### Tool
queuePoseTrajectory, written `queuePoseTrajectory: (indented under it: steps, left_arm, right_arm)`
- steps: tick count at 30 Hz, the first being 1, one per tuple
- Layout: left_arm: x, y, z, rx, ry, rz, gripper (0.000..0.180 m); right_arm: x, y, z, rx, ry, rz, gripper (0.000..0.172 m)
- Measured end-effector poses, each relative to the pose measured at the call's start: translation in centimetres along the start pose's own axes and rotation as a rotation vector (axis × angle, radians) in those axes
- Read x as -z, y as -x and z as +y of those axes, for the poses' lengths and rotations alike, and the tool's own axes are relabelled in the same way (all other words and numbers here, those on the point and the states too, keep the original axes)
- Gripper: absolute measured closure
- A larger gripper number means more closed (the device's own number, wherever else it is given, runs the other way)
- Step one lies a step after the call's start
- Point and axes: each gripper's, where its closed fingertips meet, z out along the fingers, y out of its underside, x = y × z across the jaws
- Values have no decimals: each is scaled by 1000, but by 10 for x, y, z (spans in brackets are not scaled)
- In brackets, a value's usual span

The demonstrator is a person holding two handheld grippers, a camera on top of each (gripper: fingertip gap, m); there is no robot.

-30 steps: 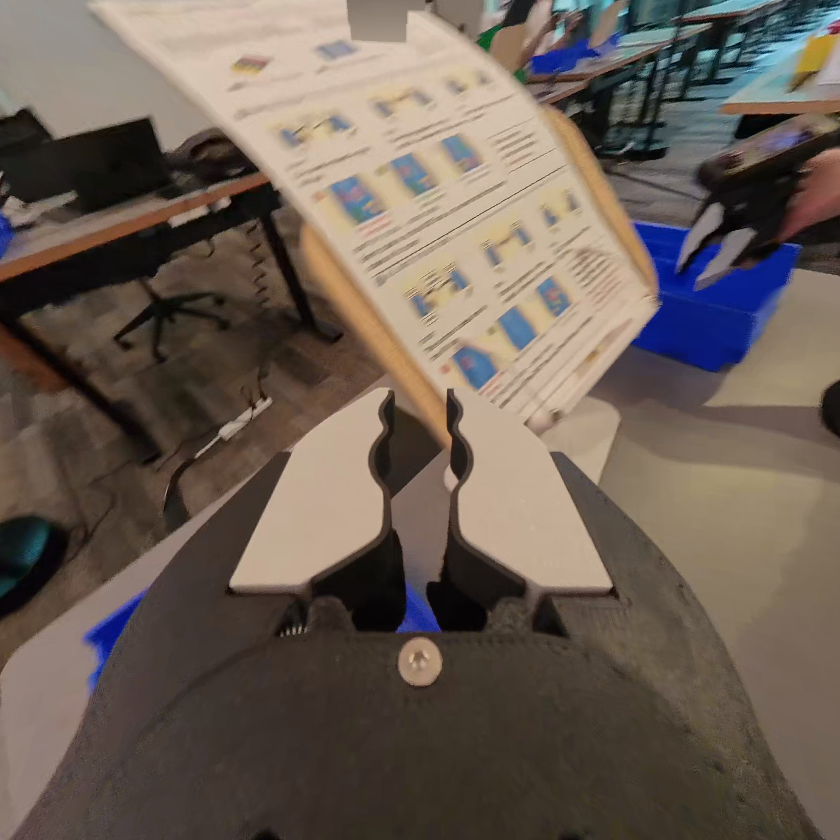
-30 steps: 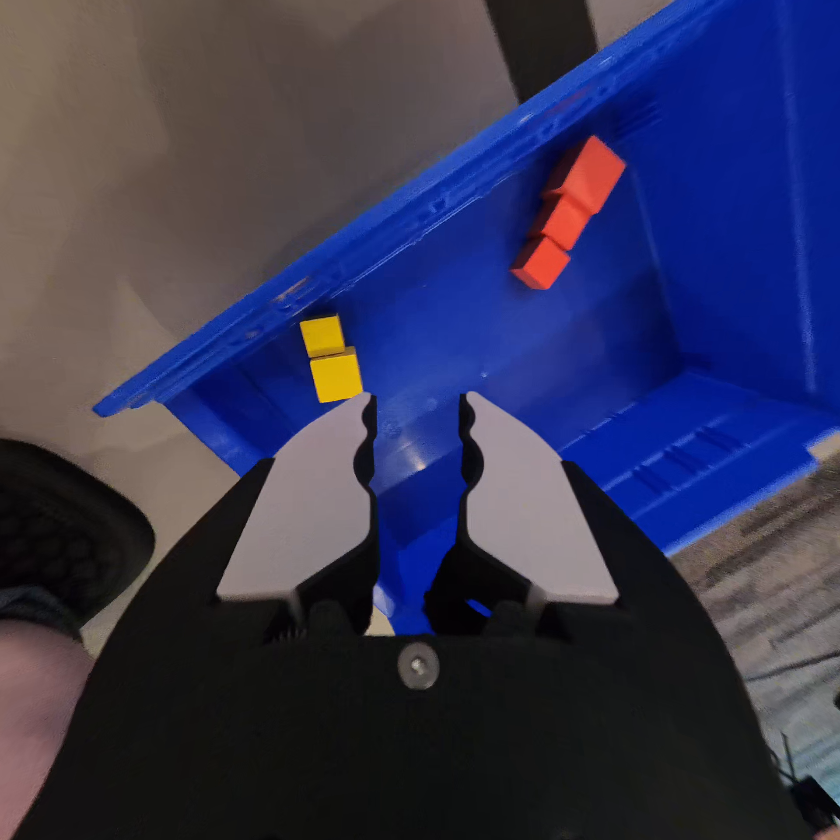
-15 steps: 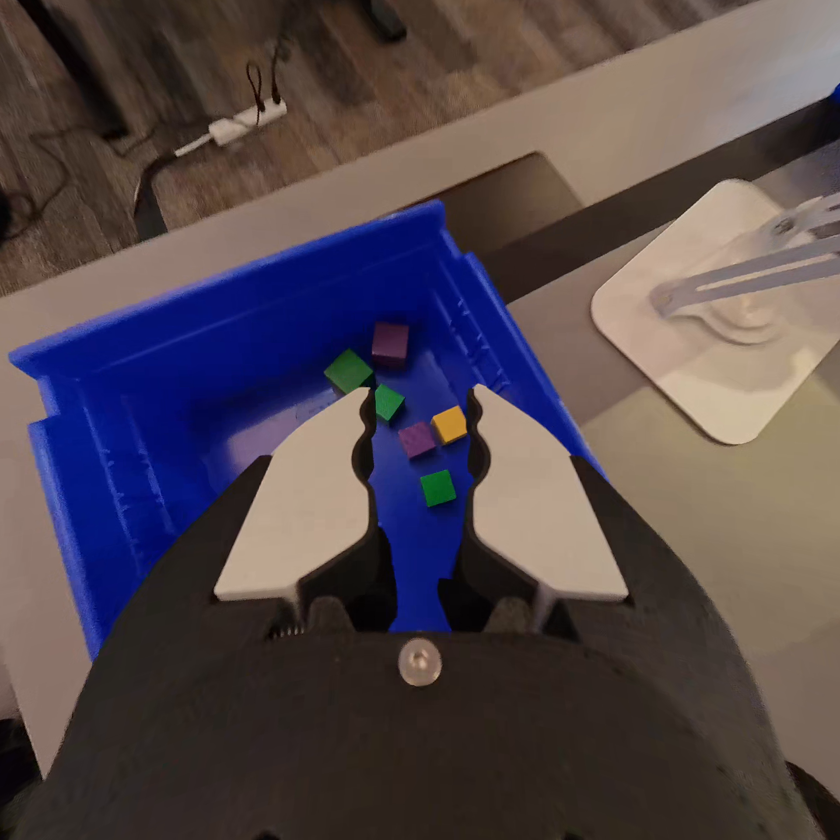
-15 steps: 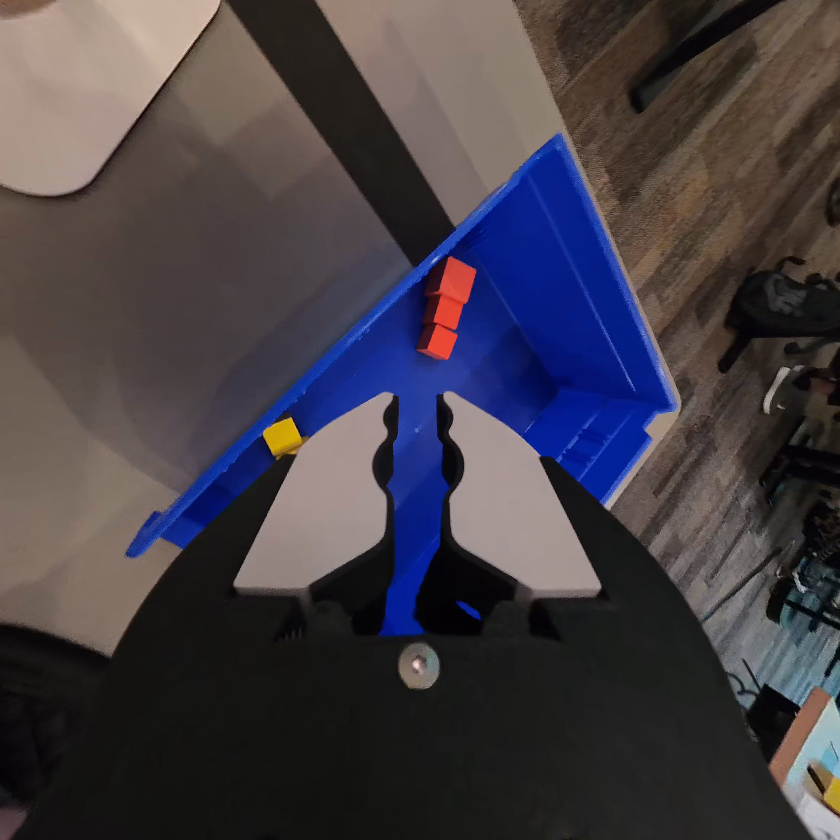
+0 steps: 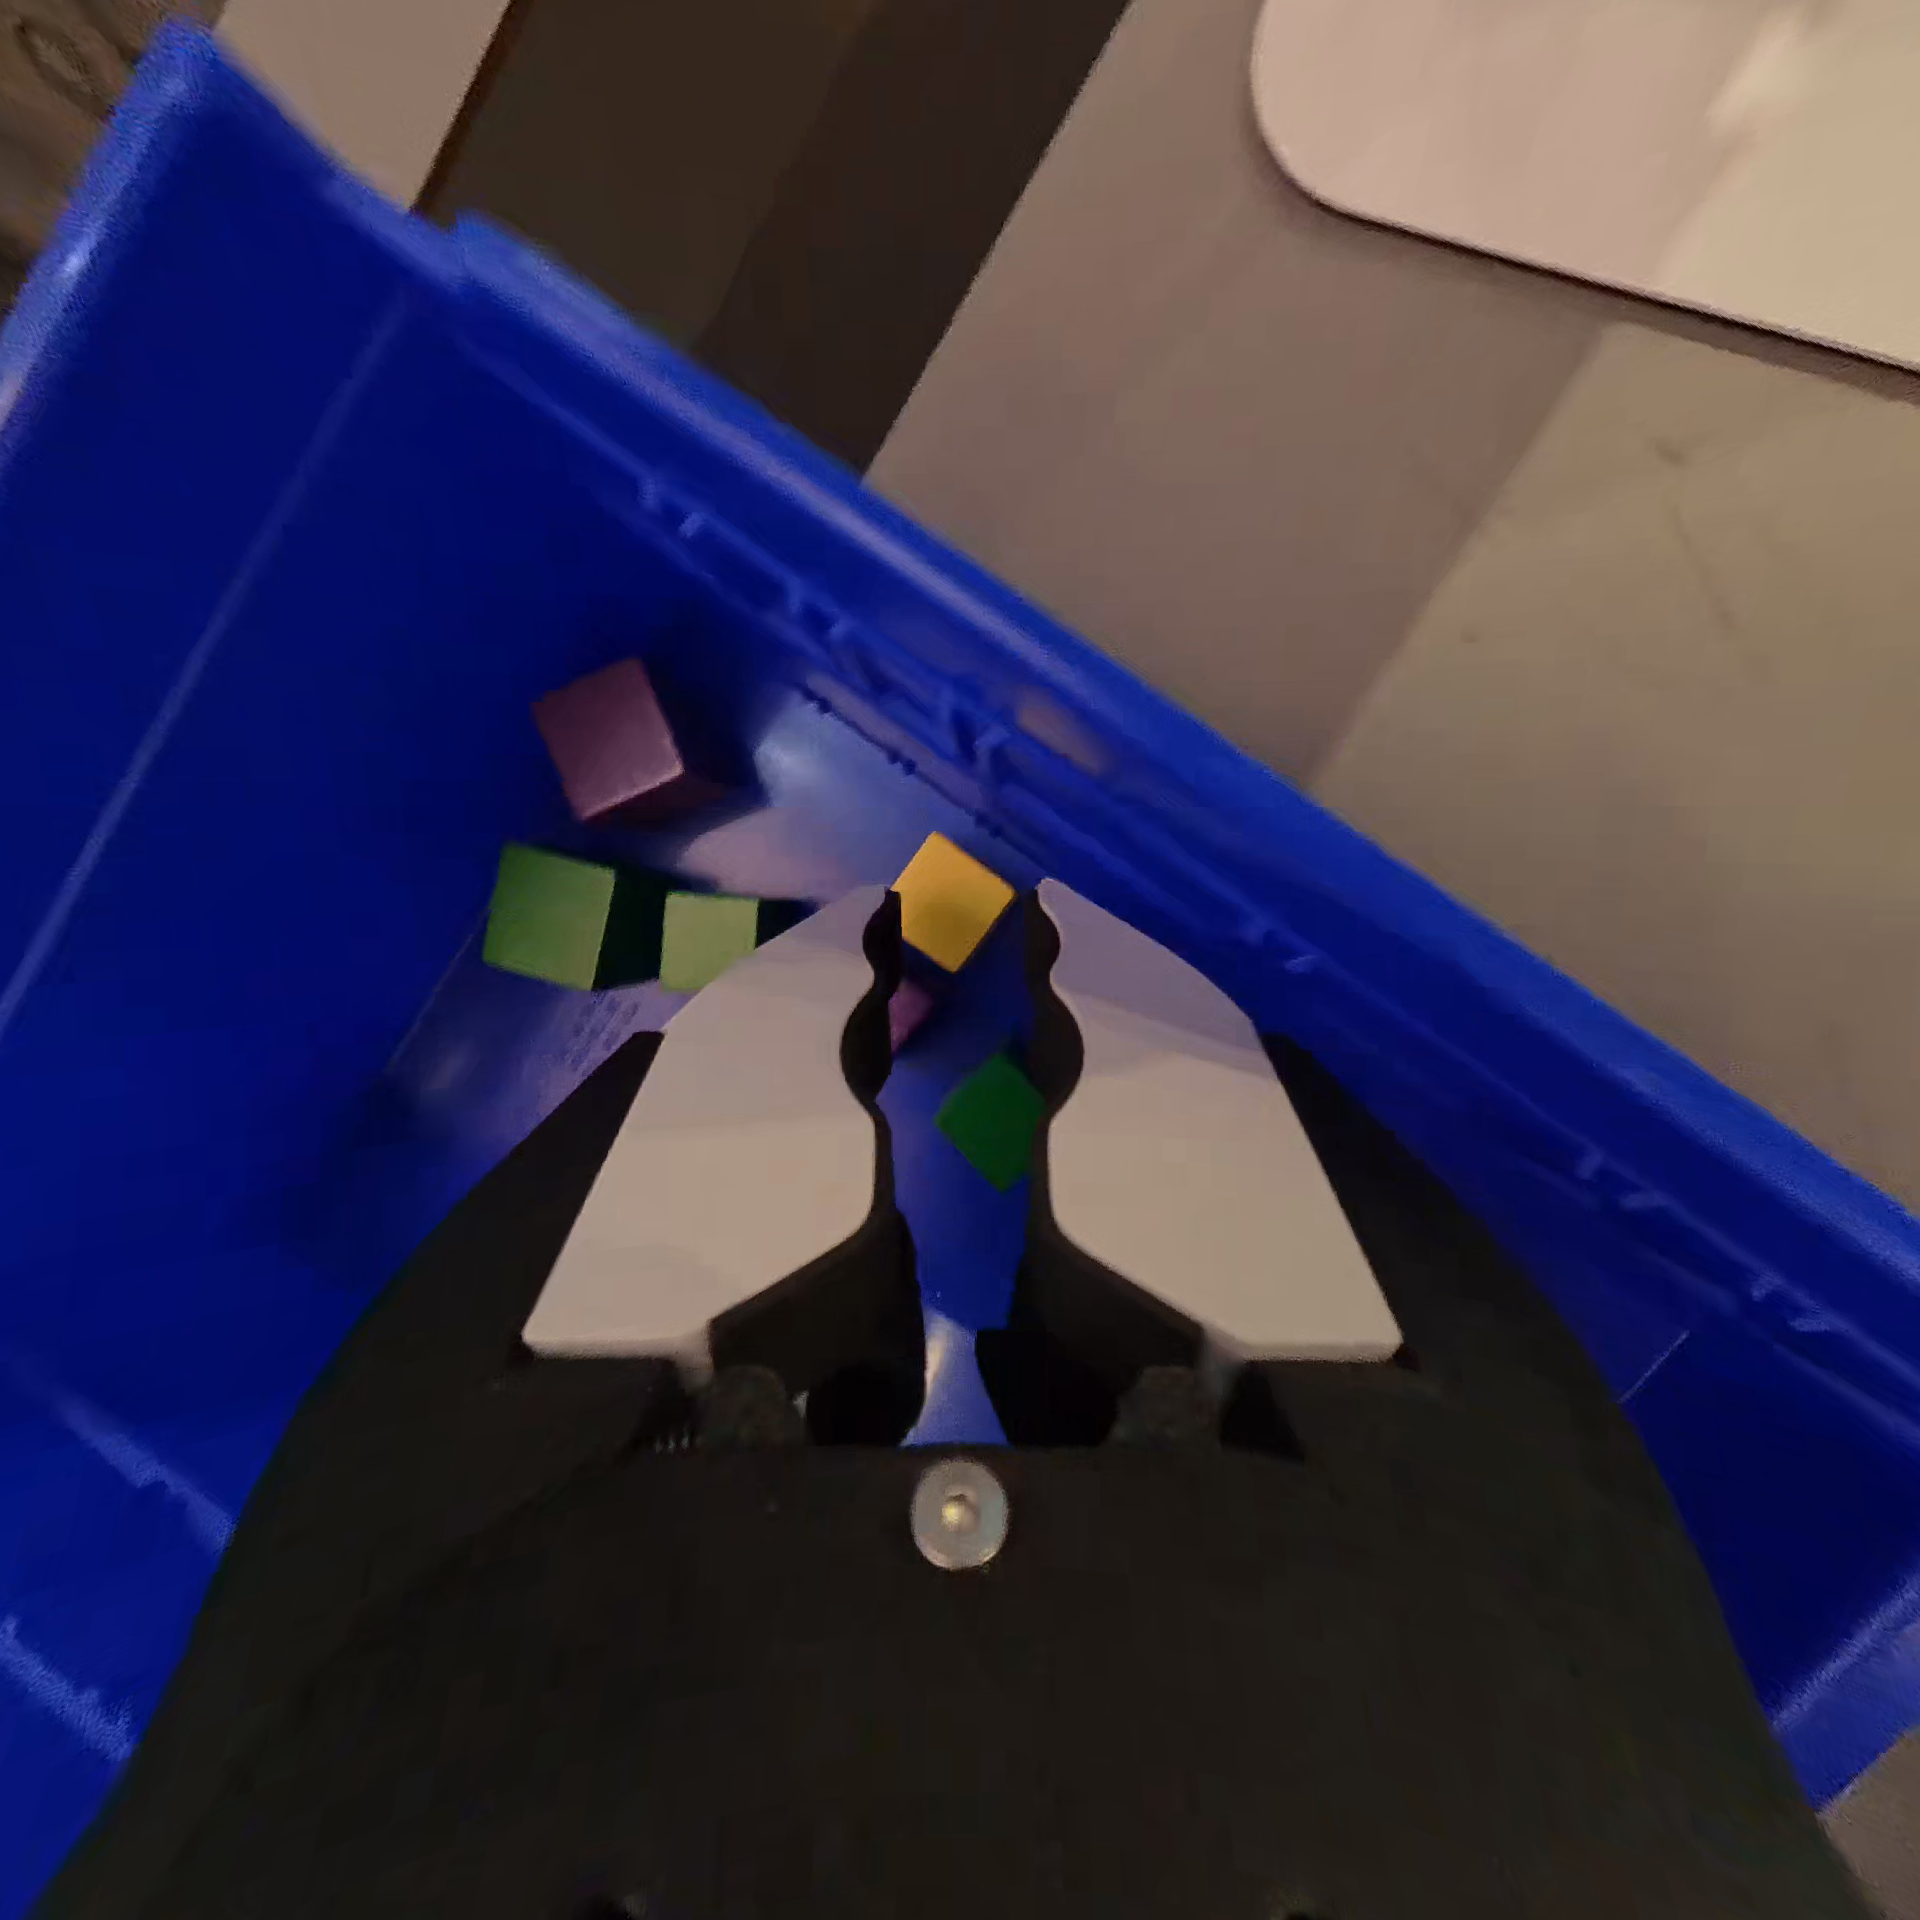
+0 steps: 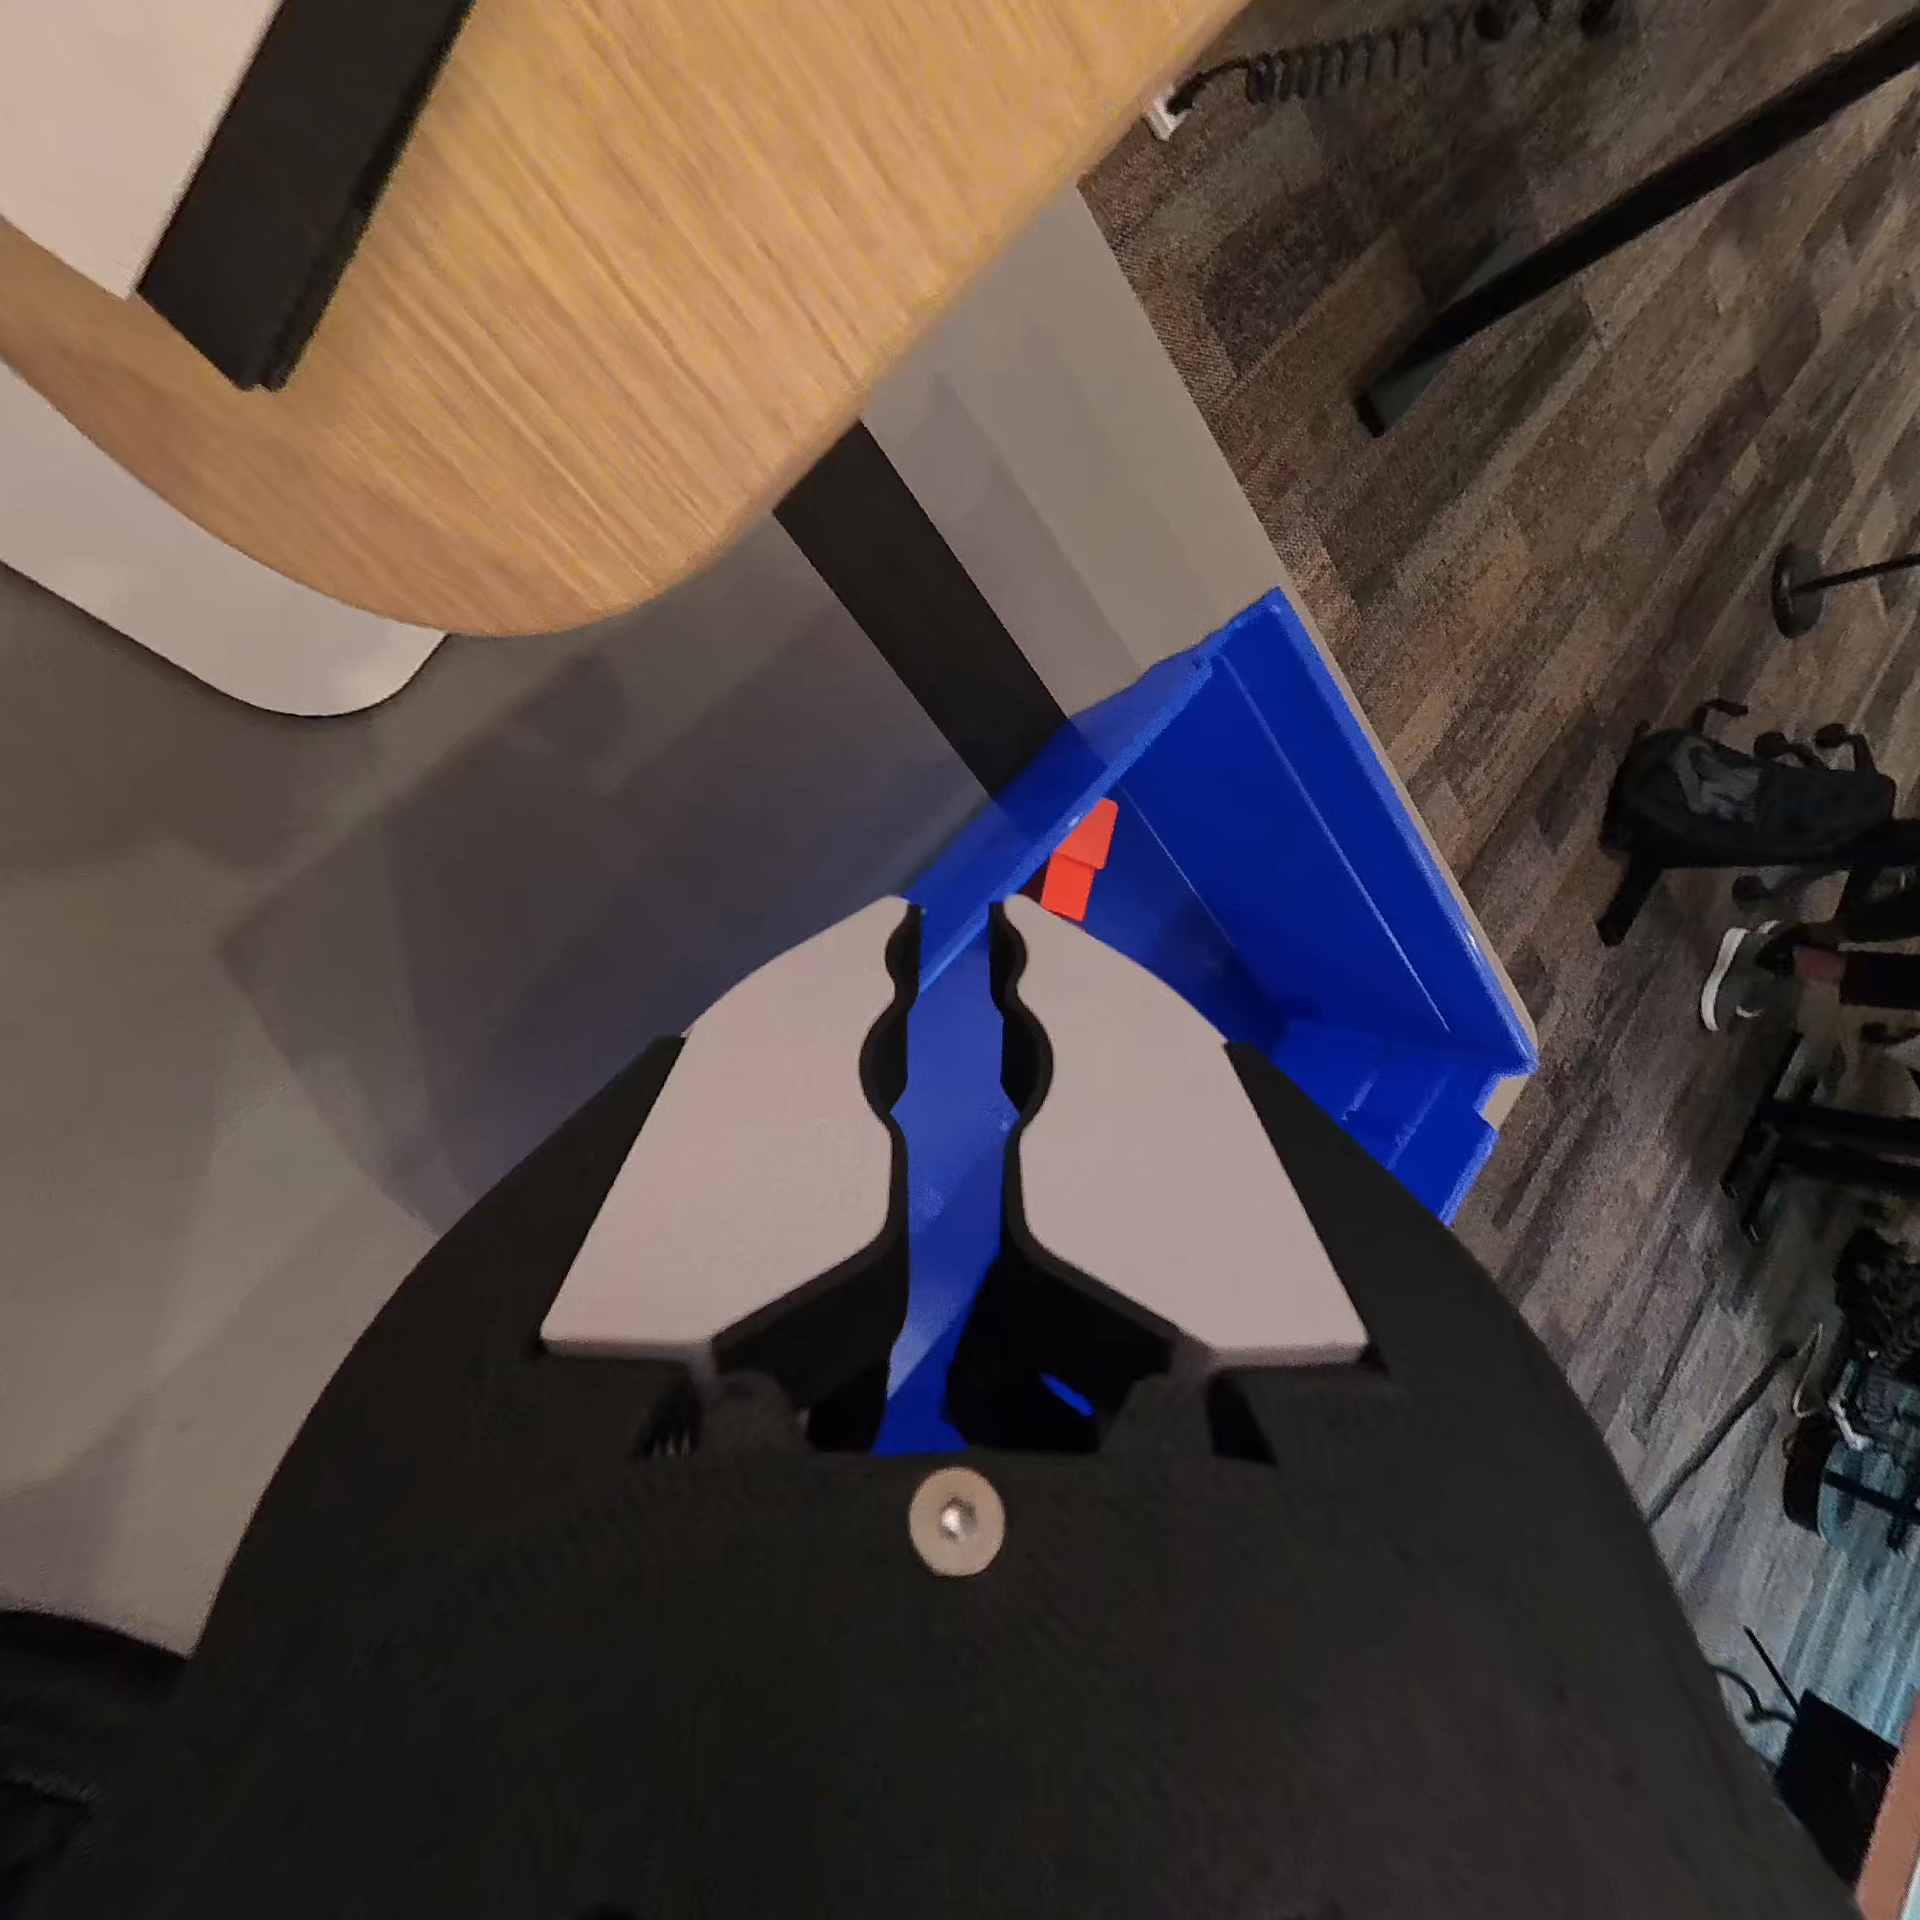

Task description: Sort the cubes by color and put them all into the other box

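1. My left gripper (image 5: 954,902) is down inside the blue plastic source box (image 5: 260,623), its light grey fingers (image 5: 790,1039) clamped corner to corner on a small yellow cube (image 5: 951,900).
2. Left of that yellow cube lie two bright green cubes (image 5: 551,925), side by side.
3. A dull purple cube (image 5: 613,738) sits above them, nearer the box's far wall.
4. A darker green cube (image 5: 992,1120) shows between my fingers, below the yellow one, with a second purple cube (image 5: 907,1013) peeking beside it.
5. My right gripper (image 6: 956,914) hangs above the other blue box (image 6: 1299,831), jaws slightly parted, holding nothing.
6. Red cubes (image 6: 1075,862) sit against that box's near wall, just right of my fingertips.
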Motion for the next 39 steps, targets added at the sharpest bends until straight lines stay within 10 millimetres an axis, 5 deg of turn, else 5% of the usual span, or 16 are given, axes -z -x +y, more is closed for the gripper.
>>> queuePoseTrajectory:
  steps: [12, 15, 23, 27, 31, 35, 39]
  left_arm:
    - [-24, 0, 9, -216, 129, 37, 144]
    - [-26, 0, 8, -198, 124, 56, 158]
    - [-19, 15, 11, -115, 87, 8, 157]
    - [15, 27, -9, -36, -84, -42, 158]
    - [83, 17, -55, 10, -384, -18, 157]
    - [163, -47, -123, -129, -695, 126, 158]
    - [192, -138, -179, -284, -798, 332, 158]
  right_arm:
    - [1, 5, -6, 15, -55, -66, 161]
    - [2, 1, -3, 11, -52, -52, 162]
    - [15, 6, -20, 51, -110, -31, 163]
    - [37, 14, -47, 115, -241, -3, 159]
    - [70, 37, -91, 247, -460, 42, 149]
    - [109, 88, -139, 410, -732, 58, 135]
    - [143, 145, -168, 578, -950, 90, 127]
